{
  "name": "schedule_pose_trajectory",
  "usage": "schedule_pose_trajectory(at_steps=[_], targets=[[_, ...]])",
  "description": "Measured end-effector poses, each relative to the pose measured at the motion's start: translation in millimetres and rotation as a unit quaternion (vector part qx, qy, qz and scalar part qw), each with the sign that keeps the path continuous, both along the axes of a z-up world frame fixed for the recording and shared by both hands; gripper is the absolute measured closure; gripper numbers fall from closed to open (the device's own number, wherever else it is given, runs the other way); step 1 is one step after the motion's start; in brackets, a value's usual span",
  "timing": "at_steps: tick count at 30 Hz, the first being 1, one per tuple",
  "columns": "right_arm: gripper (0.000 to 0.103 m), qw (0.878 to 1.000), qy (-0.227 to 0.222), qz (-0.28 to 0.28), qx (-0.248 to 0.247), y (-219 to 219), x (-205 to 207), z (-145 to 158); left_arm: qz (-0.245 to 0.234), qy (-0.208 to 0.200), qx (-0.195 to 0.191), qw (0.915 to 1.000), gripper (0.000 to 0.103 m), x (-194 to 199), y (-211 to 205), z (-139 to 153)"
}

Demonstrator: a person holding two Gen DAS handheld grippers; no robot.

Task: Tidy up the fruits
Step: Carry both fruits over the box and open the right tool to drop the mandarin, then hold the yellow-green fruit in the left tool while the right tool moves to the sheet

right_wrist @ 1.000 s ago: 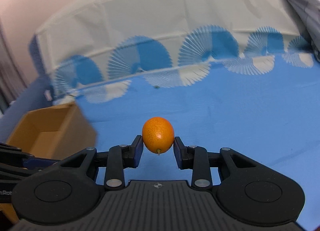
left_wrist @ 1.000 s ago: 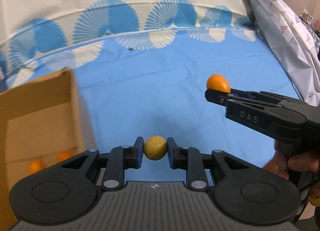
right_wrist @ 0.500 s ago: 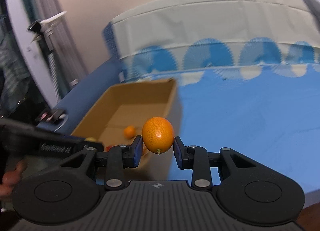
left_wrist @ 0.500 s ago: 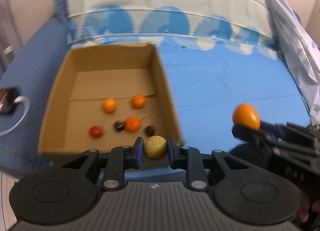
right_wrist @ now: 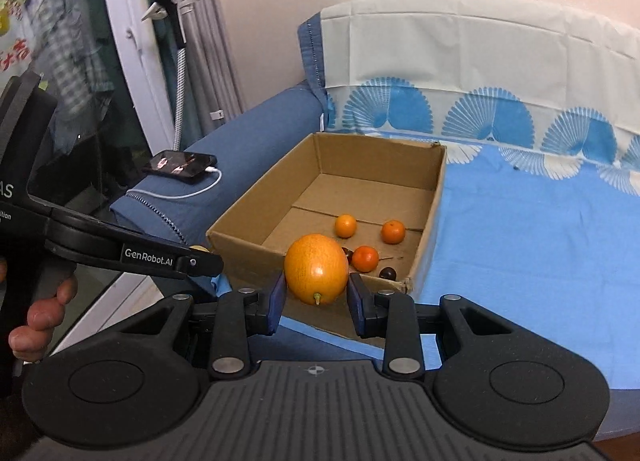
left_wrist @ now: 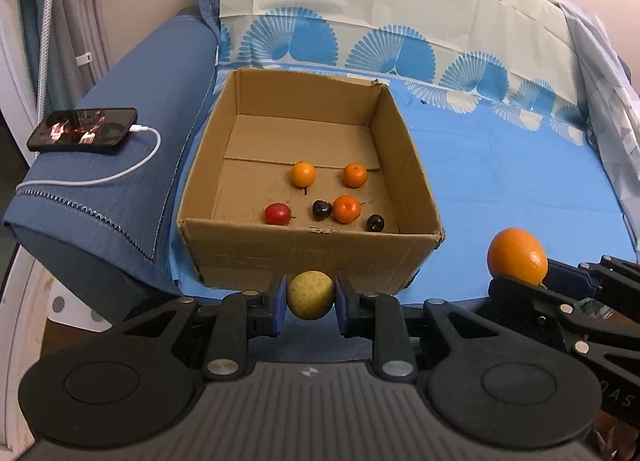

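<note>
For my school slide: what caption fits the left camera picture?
Left gripper holds a yellow fruit before a cardboard box of small fruits.

A round, matte yellow-green fruit (left_wrist: 311, 294) was clamped between the left gripper (left_wrist: 311, 299) pads, just short of the cardboard box (left_wrist: 316, 251). A glossy orange citrus (right_wrist: 316, 268), stem nub downward, was clamped in the right gripper (right_wrist: 316, 297). The open box contained three small orange fruits (left_wrist: 346, 208), one red fruit (left_wrist: 277, 214) and two dark cherries (left_wrist: 321, 209).

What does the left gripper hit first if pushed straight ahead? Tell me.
Probably the near wall of the box: the left gripper, shut on the yellow fruit, points at it from just short. Depth is unclear; it may be high enough to clear the rim.
</note>
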State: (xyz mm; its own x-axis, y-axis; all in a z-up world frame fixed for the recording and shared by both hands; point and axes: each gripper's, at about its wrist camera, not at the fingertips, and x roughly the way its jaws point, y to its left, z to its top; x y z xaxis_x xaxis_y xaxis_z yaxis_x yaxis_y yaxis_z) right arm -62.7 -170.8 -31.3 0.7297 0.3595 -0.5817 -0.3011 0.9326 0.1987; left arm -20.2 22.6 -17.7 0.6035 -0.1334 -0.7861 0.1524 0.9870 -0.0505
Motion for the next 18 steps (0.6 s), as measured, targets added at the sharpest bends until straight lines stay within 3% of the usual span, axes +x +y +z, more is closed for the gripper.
schedule_pose_trajectory(at_steps=[9, 10, 11, 12, 14, 15, 17, 18], targets=[[0.069, 1.0, -0.002, 0.0, -0.017, 6.6, -0.4, 3.3, 0.005, -0.01, -0.014, 0.9998, 0.076, -3.5, 1.4, 1.4], [0.074, 1.0, -0.005, 0.001, -0.018, 7.2, 0.4, 3.0, 0.004, -0.01, -0.014, 0.9998, 0.076, -2.3, 1.0, 0.7], [0.099, 1.0, -0.01, 0.0, -0.02, 8.0, 0.4, 3.3, 0.003, -0.008, -0.015, 0.9998, 0.076, -1.0, 0.4, 0.0], [0.103, 0.999, -0.021, -0.001, -0.027, 10.7, 0.5, 3.0, 0.003, -0.006, -0.017, 0.9998, 0.076, 0.7, 0.7, -0.8], [0.103, 0.995, -0.059, 0.004, -0.078, 16.2, 9.0, -2.4, 0.011, -0.003, -0.019, 0.9998, 0.076, 7.1, 3.4, -1.3], [0.103, 0.995, -0.052, -0.006, -0.088, 12.9, 17.7, -4.1, 0.011, -0.008, -0.013, 0.9998, 0.076, 9.3, 4.8, -0.8], [0.103, 0.997, -0.033, -0.052, -0.039, -11.8, 30.1, -2.6, 0.011, -0.011, -0.017, 0.9997, 0.076, 15.3, 10.7, -0.1], [0.103, 0.997, -0.032, -0.061, -0.042, -19.3, 32.0, -4.2, 0.009, -0.007, -0.024, 0.9996, 0.076, 20.2, 13.4, -1.3]])
